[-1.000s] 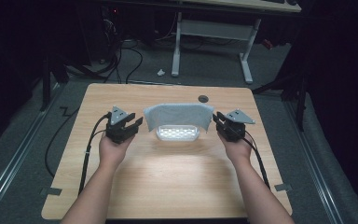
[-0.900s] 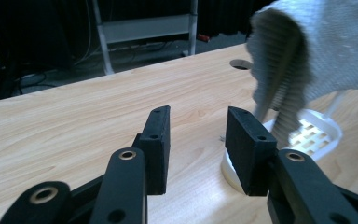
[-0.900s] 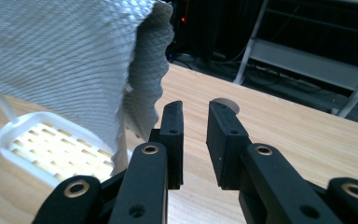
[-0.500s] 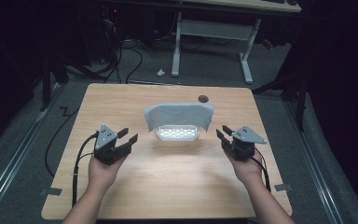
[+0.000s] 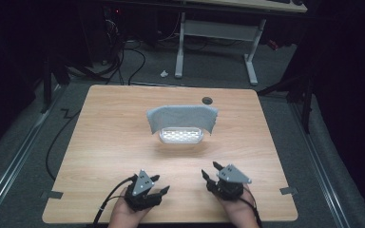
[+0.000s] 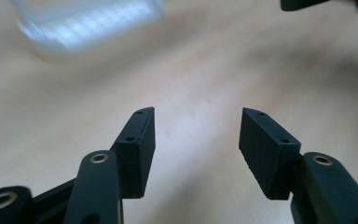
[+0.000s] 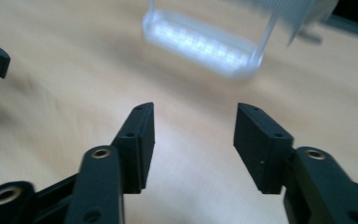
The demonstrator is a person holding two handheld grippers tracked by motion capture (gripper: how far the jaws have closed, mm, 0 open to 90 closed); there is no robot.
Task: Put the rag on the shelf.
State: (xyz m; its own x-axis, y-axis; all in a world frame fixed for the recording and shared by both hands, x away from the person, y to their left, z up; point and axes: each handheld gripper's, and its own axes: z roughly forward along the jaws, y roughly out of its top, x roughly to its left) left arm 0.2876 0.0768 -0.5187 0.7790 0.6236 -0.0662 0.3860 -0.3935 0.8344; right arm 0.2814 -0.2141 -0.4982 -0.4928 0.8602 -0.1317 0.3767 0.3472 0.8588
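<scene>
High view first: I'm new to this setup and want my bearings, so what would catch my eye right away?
A clear plastic container glowing bright white stands at the middle of the wooden table, with a grey cloth draped over its far side. Near the table's front edge, the left gripper and the right gripper sit in the person's hands, jaws open with nothing between them, well apart from the container.
</scene>
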